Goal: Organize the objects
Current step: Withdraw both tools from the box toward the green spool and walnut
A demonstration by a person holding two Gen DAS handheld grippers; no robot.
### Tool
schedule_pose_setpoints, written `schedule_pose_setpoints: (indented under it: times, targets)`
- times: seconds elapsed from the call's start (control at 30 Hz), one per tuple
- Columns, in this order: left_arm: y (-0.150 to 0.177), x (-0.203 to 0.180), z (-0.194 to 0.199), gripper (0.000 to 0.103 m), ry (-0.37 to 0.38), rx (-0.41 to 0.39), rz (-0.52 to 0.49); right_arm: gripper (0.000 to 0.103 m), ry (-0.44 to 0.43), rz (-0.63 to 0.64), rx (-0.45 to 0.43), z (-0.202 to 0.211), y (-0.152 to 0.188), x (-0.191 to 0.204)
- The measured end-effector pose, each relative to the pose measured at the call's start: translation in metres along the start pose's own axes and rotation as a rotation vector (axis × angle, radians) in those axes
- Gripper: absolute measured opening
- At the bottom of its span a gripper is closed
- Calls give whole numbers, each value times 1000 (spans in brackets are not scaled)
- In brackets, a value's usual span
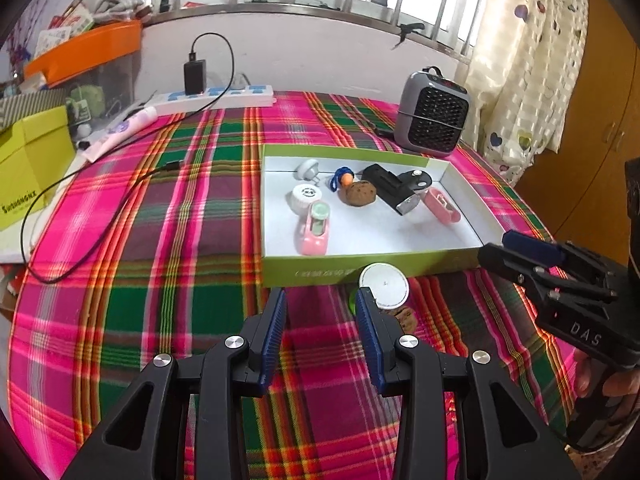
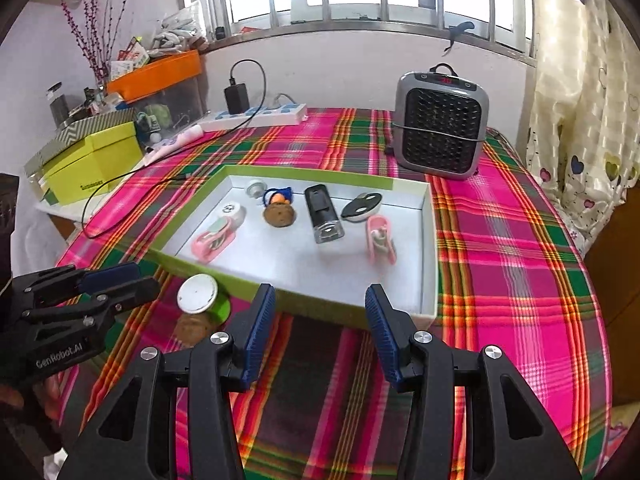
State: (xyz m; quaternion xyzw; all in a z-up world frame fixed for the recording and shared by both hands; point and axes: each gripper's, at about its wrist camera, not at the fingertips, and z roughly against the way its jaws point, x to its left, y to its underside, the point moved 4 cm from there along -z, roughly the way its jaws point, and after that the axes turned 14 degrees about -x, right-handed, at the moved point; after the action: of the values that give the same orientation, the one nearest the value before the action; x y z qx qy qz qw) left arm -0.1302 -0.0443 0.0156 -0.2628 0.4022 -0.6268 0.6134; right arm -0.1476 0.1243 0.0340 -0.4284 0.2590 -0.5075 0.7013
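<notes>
A green box lid with a white inside [image 1: 372, 236] [image 2: 288, 256] lies on the plaid cloth. It holds several small things: a pink toy [image 1: 314, 228], a white cap [image 1: 306, 196], a brown walnut [image 1: 361, 193] and a black device [image 1: 390, 190] [image 2: 322, 212]. In front of its near wall stand a white-lidded green jar [image 1: 384, 284] [image 2: 198, 294] and a second walnut [image 1: 405, 316] [image 2: 192, 330]. My left gripper [image 1: 320, 308] [image 2: 116, 280] is open over bare cloth, just left of the jar. My right gripper [image 2: 320, 304] [image 1: 520, 252] is open and empty at the lid's near edge.
A grey fan heater [image 1: 434, 114] [image 2: 440, 128] stands behind the lid. A power strip [image 1: 224, 96] with a charger sits at the back, and its black cable [image 1: 100, 224] trails over the left cloth. A yellow-green box [image 1: 28, 160] sits at the far left, a curtain [image 2: 580, 120] at the right.
</notes>
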Motion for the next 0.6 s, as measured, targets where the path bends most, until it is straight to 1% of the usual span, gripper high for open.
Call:
schedule_pose_setpoints:
  times: [0.2, 0.37, 0.6]
  targets:
    - [8, 8, 1, 34, -10, 8, 28, 48, -80, 22, 27, -3, 14, 19]
    - [12, 12, 1, 34, -7, 14, 38, 48, -147, 27, 33, -4, 20, 35]
    - [17, 19, 1, 34, -14, 22, 50, 48, -196, 39, 61, -10, 28, 54]
